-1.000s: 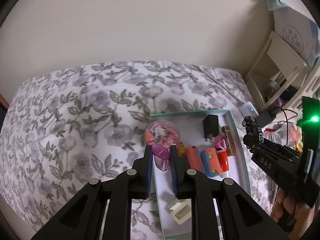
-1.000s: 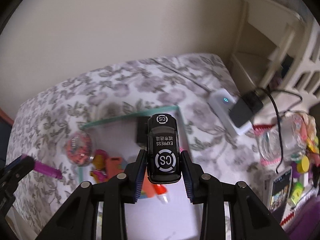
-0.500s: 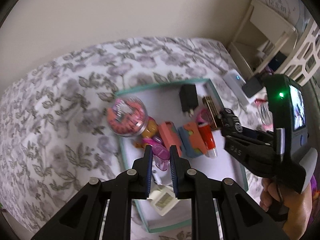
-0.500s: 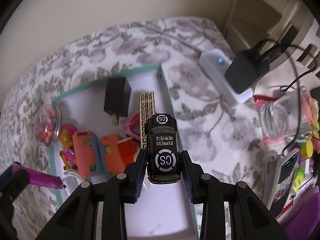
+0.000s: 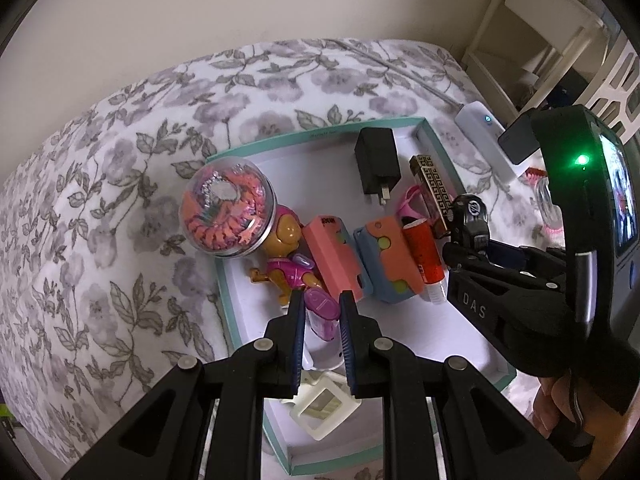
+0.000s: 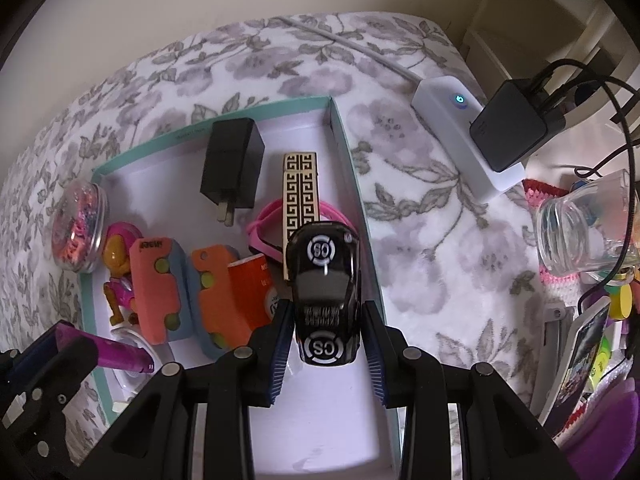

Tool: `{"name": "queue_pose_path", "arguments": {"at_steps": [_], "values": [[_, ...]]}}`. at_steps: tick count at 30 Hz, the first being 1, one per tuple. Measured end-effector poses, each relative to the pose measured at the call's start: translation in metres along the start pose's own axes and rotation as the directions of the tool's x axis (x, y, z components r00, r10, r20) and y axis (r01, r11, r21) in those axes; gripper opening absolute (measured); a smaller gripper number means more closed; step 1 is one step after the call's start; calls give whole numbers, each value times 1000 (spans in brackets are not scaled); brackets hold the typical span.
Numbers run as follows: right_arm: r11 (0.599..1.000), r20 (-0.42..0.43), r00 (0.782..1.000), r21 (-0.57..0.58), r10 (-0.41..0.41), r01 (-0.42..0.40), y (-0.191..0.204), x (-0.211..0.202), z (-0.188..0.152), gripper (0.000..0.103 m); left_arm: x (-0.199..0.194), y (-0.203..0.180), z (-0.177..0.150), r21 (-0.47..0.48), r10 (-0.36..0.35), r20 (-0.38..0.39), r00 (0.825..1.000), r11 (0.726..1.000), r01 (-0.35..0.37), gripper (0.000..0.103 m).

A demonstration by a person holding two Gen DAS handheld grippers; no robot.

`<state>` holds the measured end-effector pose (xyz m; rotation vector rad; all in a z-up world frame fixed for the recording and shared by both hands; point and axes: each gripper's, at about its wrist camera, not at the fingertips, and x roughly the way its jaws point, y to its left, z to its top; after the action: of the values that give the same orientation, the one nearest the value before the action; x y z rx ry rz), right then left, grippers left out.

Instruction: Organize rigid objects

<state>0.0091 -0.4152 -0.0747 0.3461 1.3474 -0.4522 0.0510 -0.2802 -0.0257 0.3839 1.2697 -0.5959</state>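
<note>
Both grippers have descended over the teal-rimmed white tray [image 6: 352,168]. Left gripper [image 5: 320,312] pinches a purple translucent plastic piece [image 5: 320,314]; right gripper [image 6: 326,322] clamps a glossy black toy car [image 6: 324,292], now lower.

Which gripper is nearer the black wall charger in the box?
Right. The right gripper, shut on the toy car, sits nearer the black wall charger; the left gripper hangs further off, at the box's near left side.
</note>
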Motion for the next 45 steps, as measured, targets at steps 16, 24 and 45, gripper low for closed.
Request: {"name": "queue_pose_path", "arguments": {"at_steps": [16, 24, 45], "values": [[1000, -14, 1000, 0, 5, -5, -3, 9, -1, 37, 17, -2, 3, -8, 27, -19, 999, 1000, -27, 18], [1000, 17, 1000, -21, -5, 5, 2, -7, 2, 48, 9, 1, 5, -31, 10, -9, 1000, 999, -10, 33], [998, 214, 977, -55, -3, 15, 20, -75, 12, 63, -46, 46, 18, -165, 53, 149, 987, 986, -28, 41]]}}
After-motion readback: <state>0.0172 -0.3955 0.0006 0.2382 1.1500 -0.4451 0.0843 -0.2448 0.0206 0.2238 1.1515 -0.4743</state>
